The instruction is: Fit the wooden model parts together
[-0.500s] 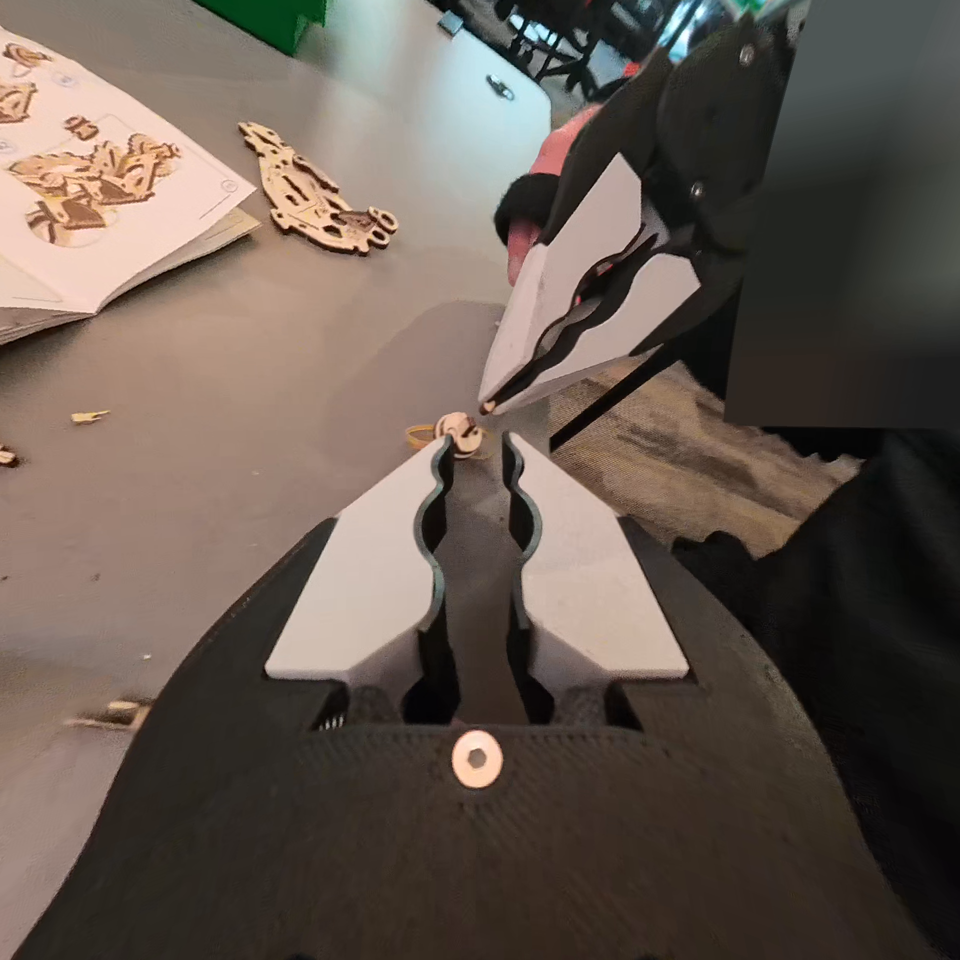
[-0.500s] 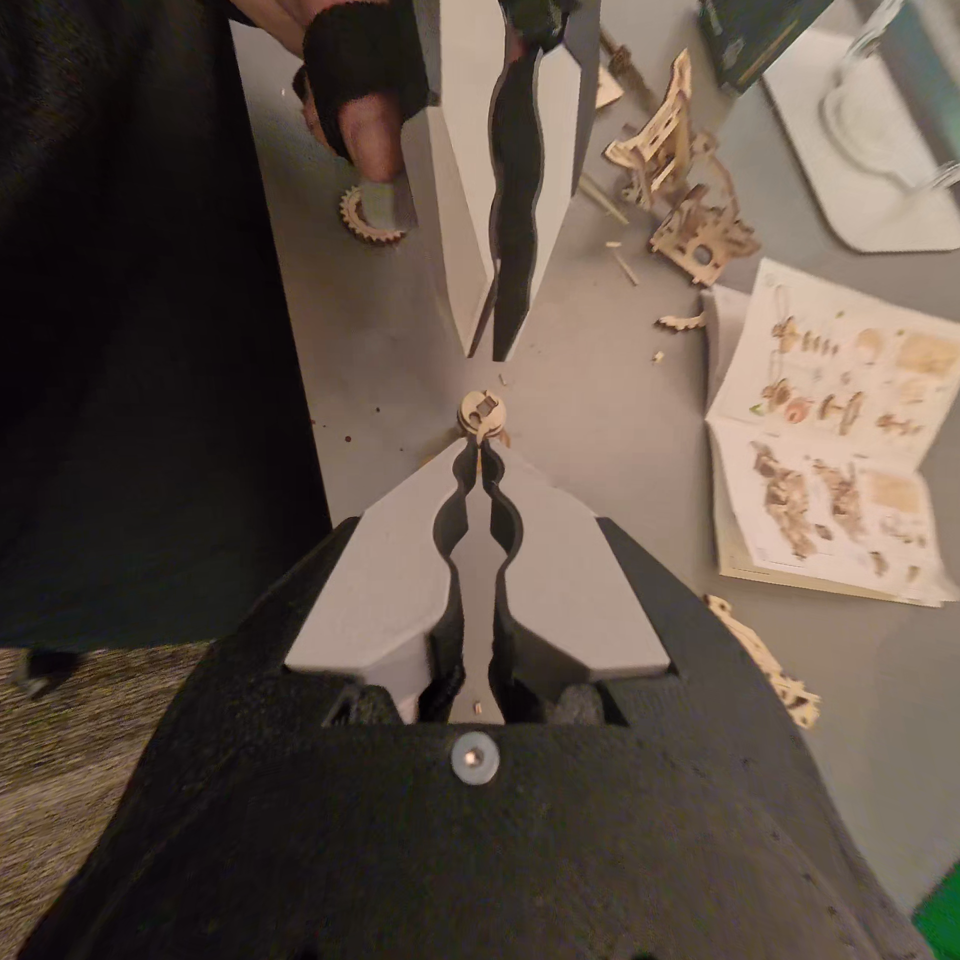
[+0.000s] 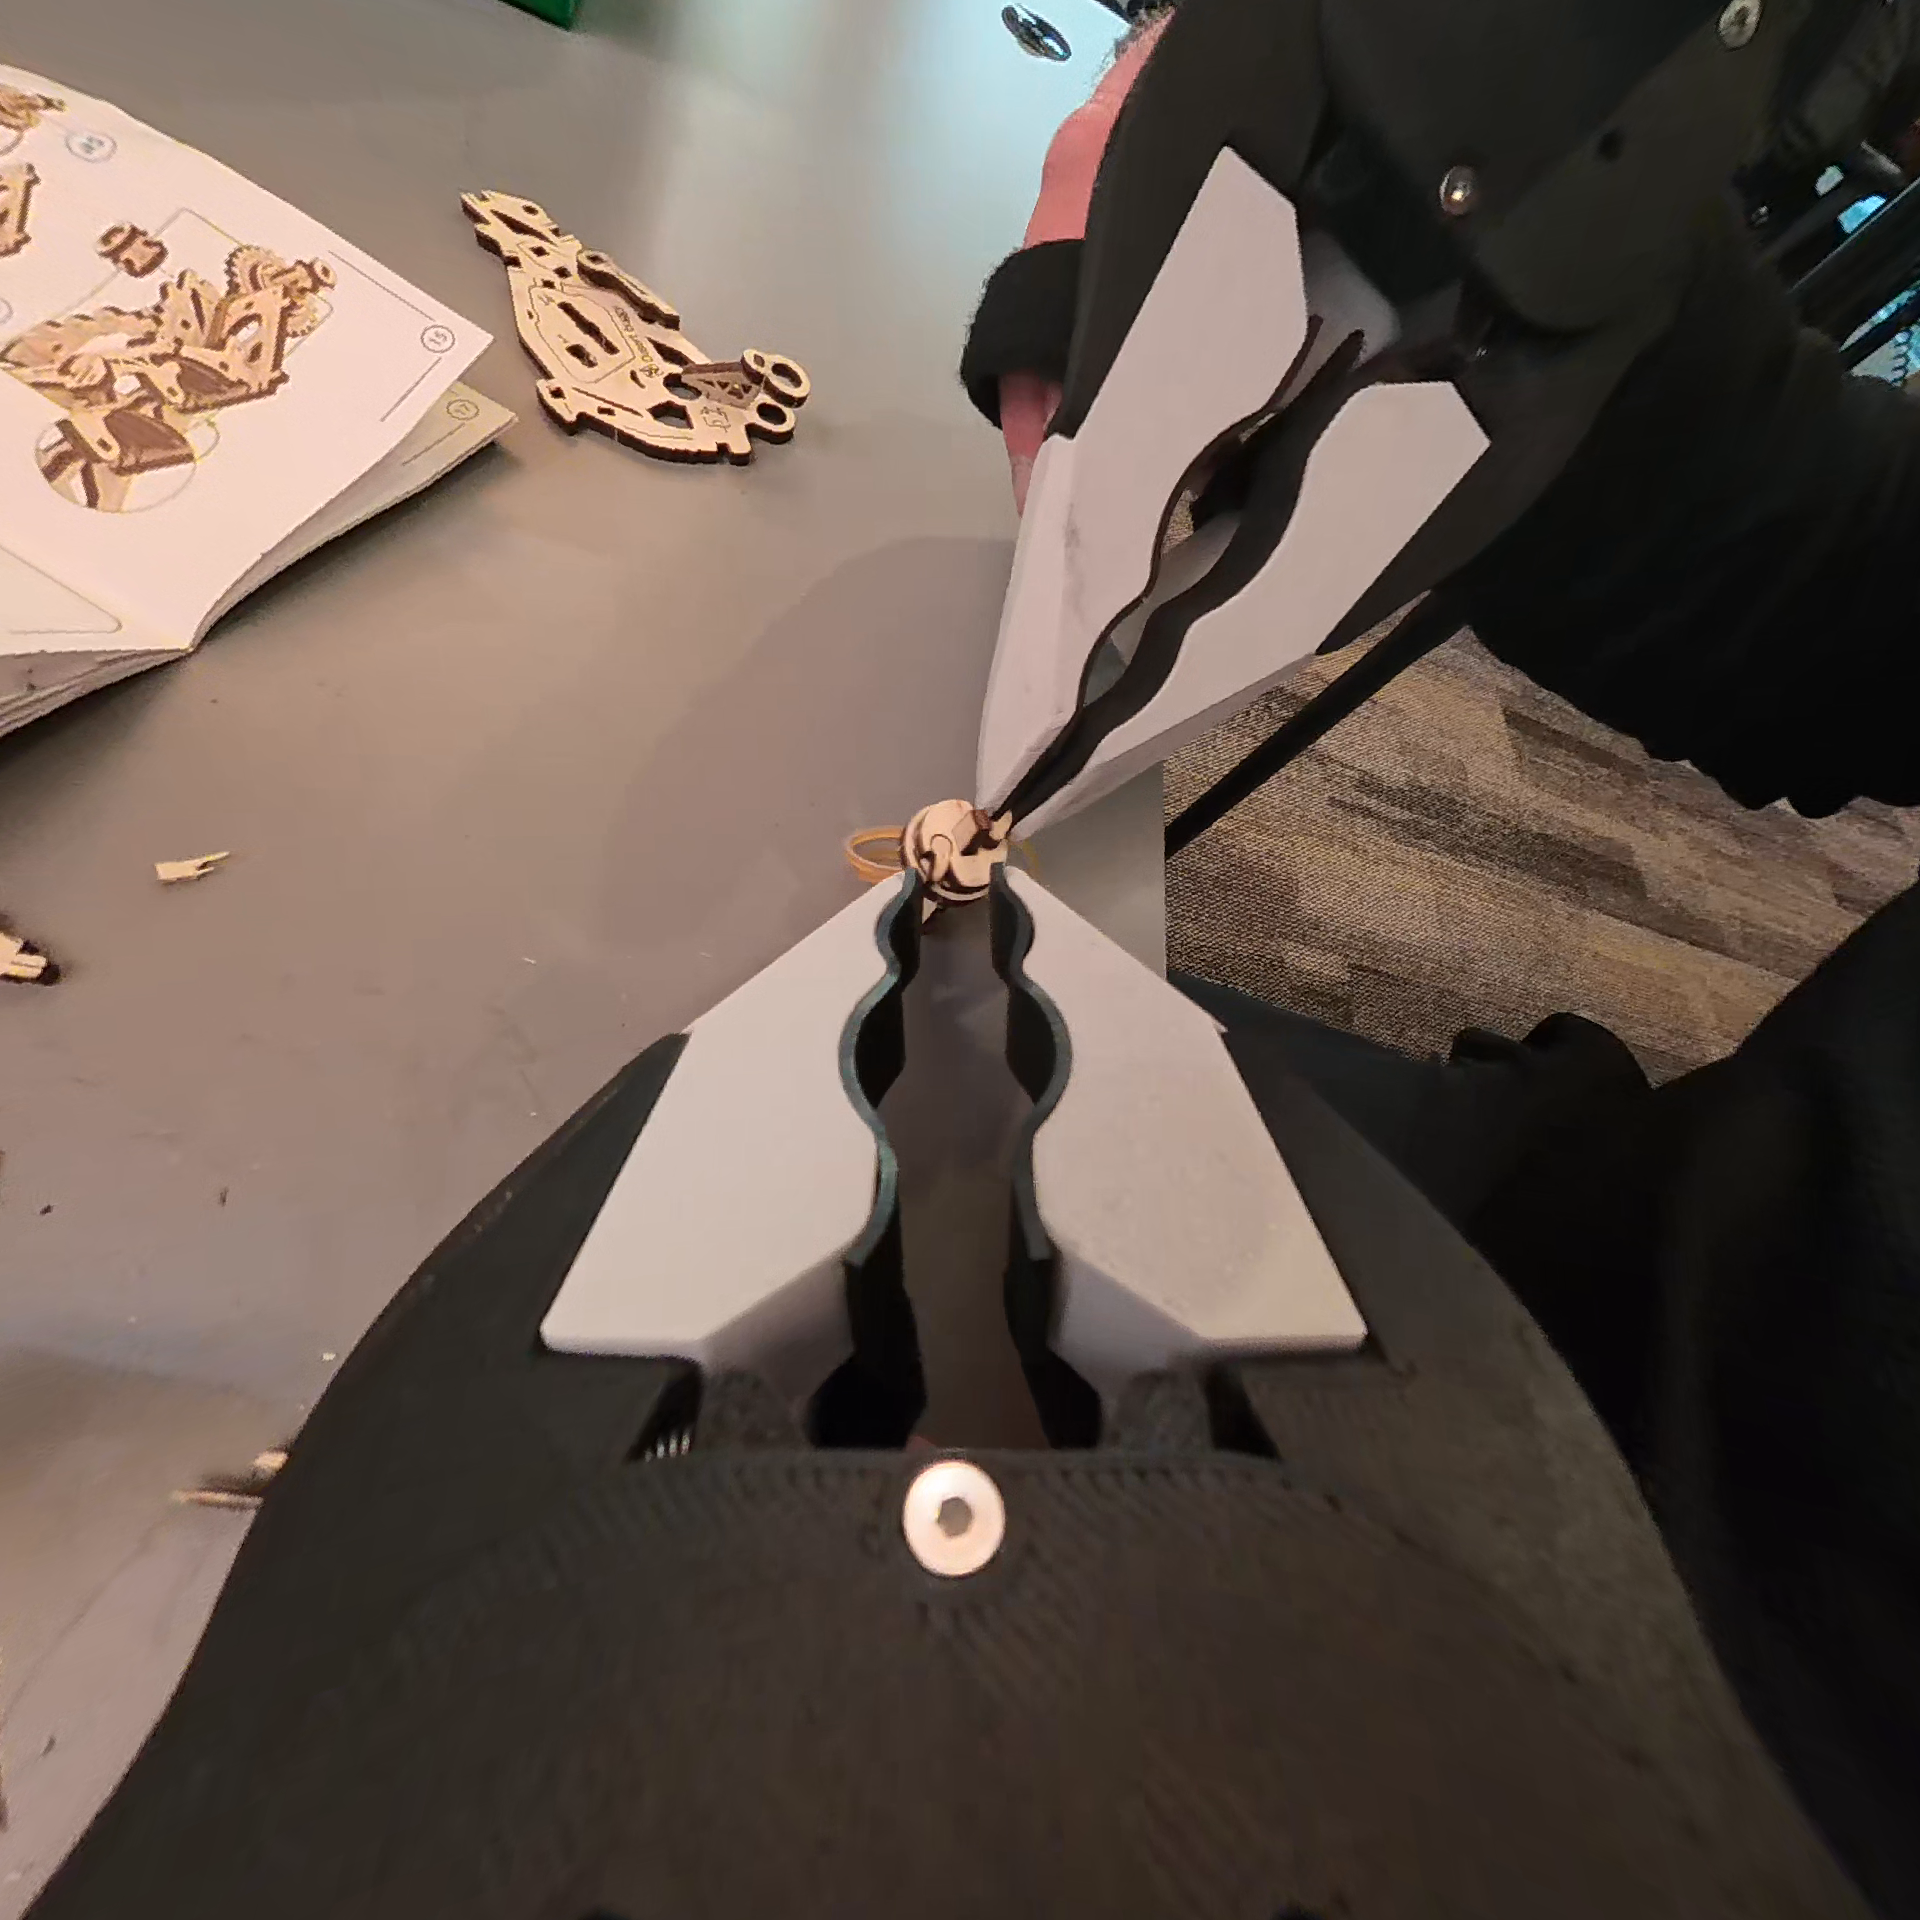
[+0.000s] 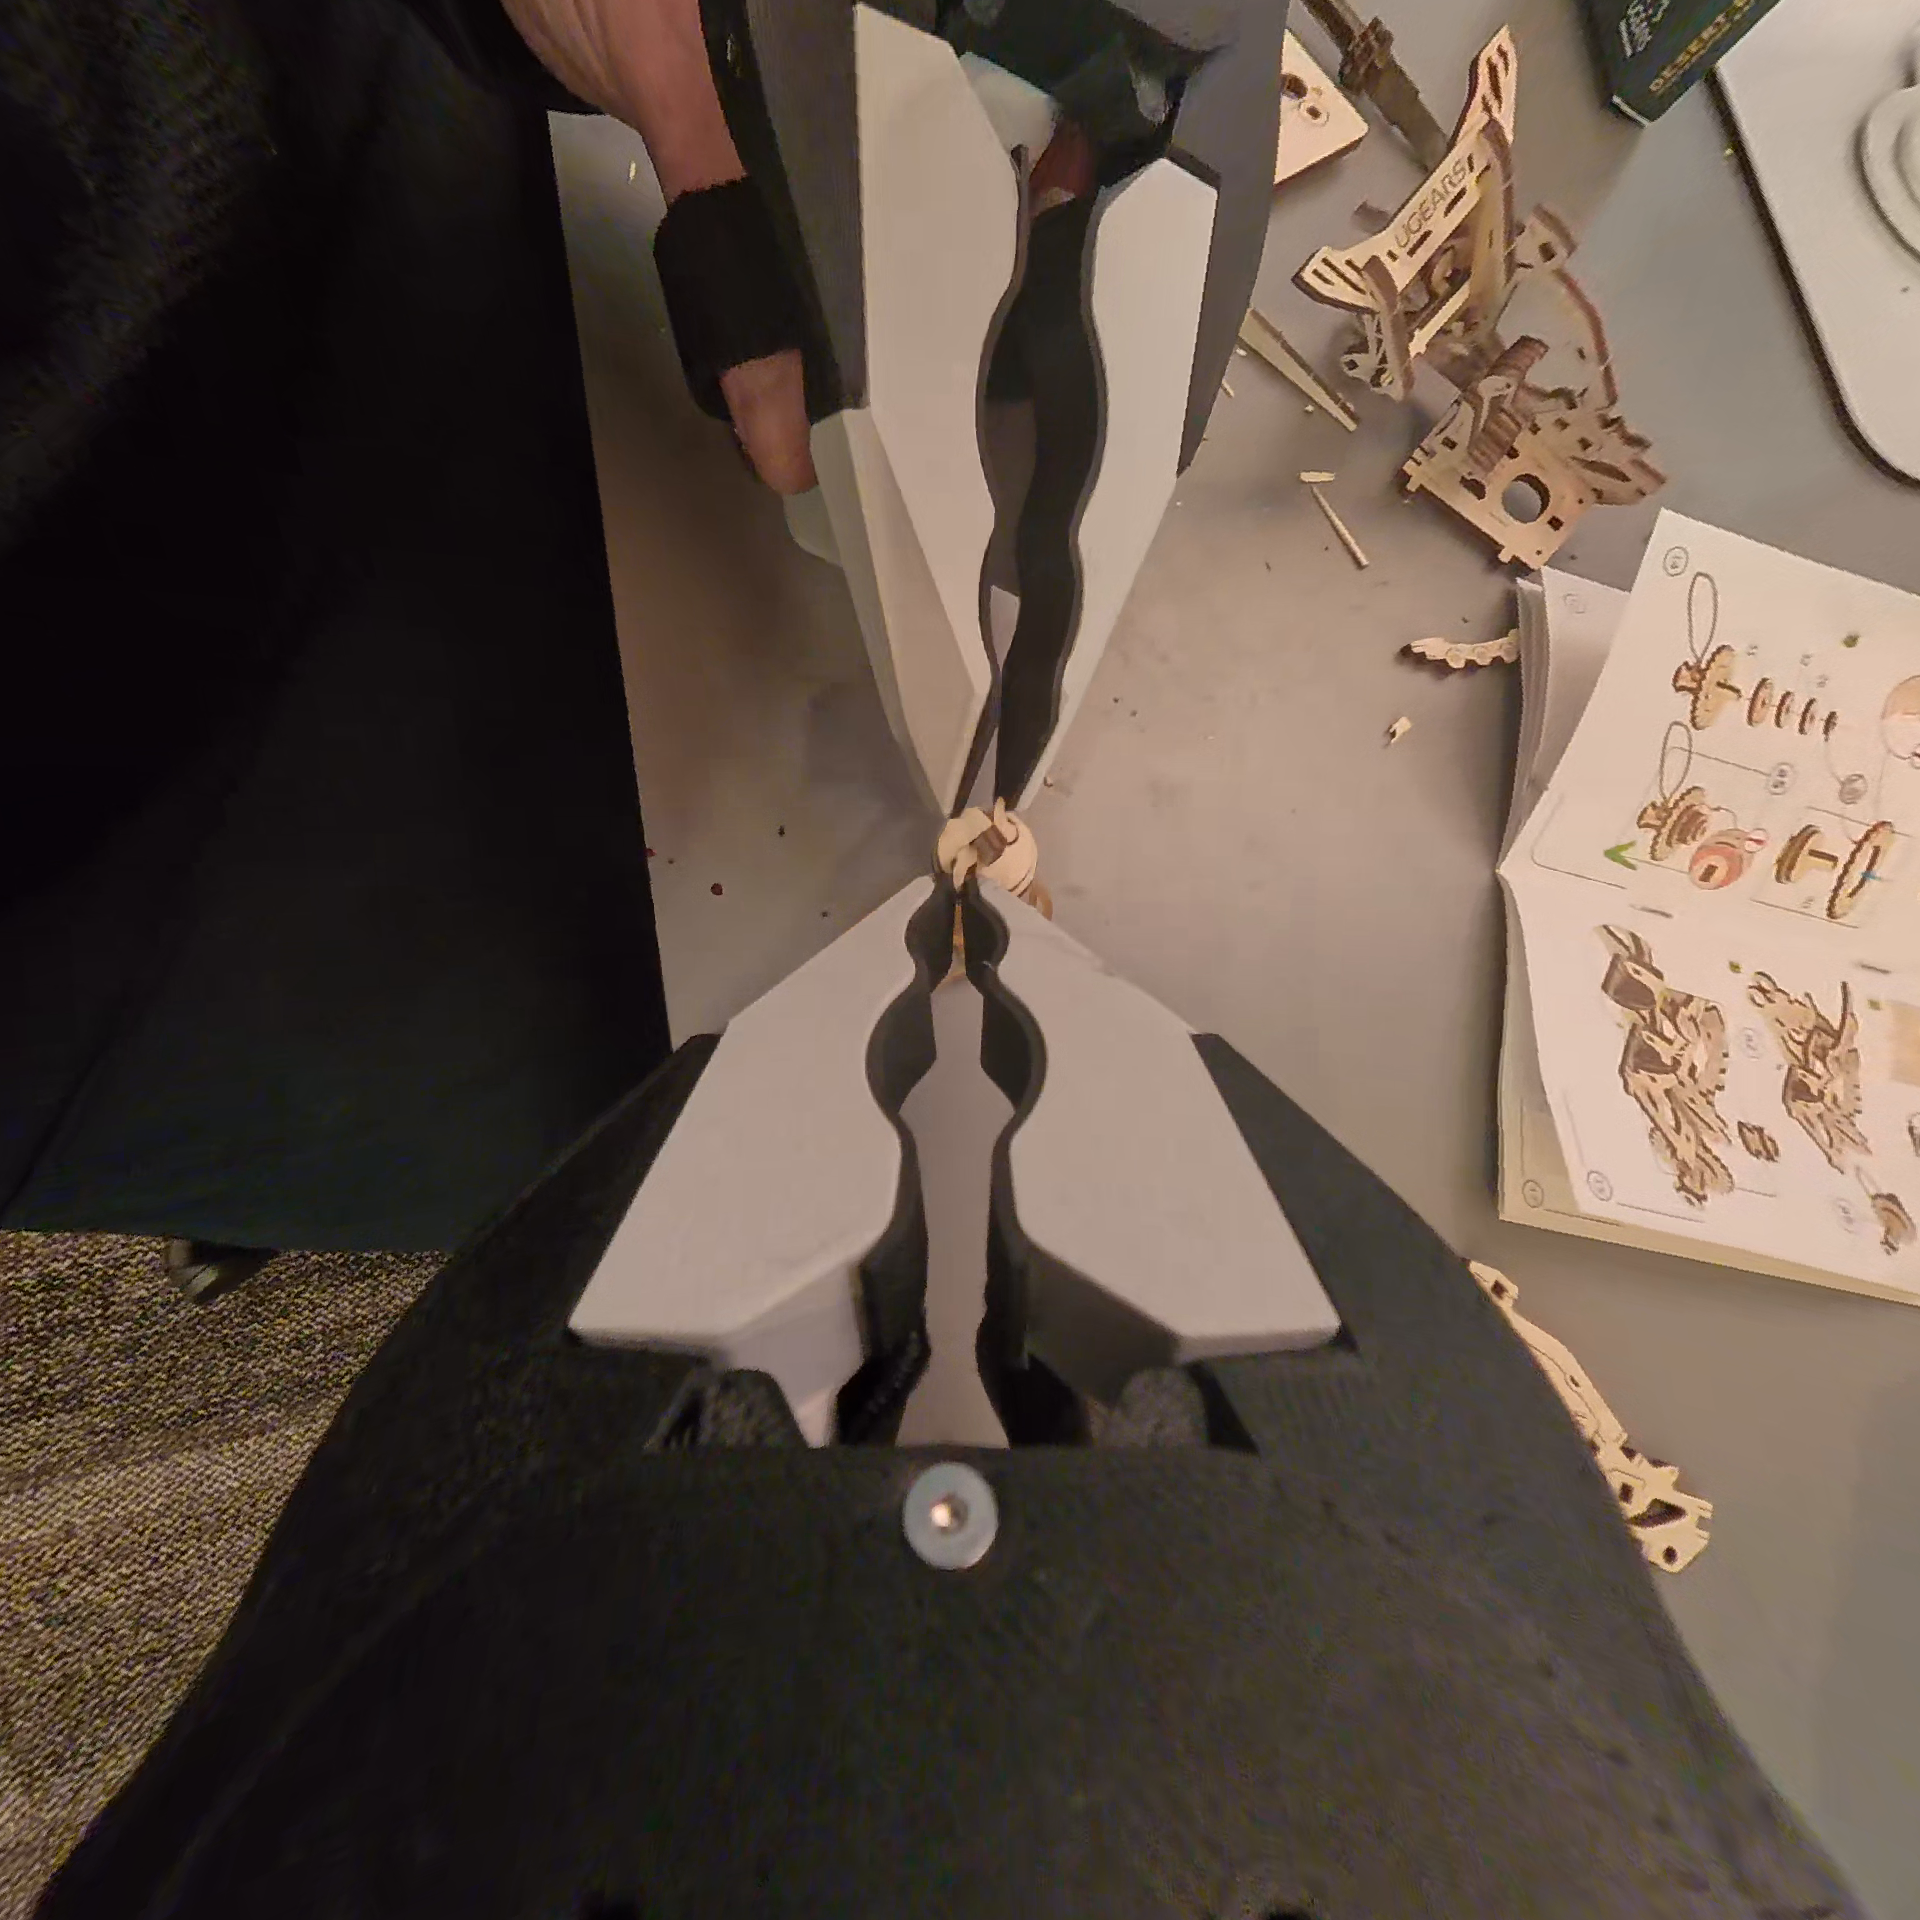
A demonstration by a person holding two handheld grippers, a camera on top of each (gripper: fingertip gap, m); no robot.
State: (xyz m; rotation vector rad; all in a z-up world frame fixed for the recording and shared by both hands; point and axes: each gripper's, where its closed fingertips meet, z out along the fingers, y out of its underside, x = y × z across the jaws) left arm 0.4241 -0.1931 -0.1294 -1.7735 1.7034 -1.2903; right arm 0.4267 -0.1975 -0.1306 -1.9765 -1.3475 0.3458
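A small round wooden part sits on a thin wooden pin, just above the grey table near its edge. My right gripper is shut on the pin, with the round part just past its tips. My left gripper has its jaws narrow, and its fingertips pinch the round part from both sides. In the left wrist view the right gripper comes down from the upper right. In the right wrist view the left gripper comes down from the top. The two grippers meet tip to tip.
An open instruction booklet lies on the table. Near it are a flat wooden part, a half-built wooden model and another flat part. A yellow rubber band lies behind the grippers. Carpet lies past the table edge. My two grippers' fingertips are within a few centimetres of each other.
The two grippers have come together. The left gripper's tips, apart from the round part before, now touch it, and its jaws have narrowed a little. The right gripper still holds the pin.
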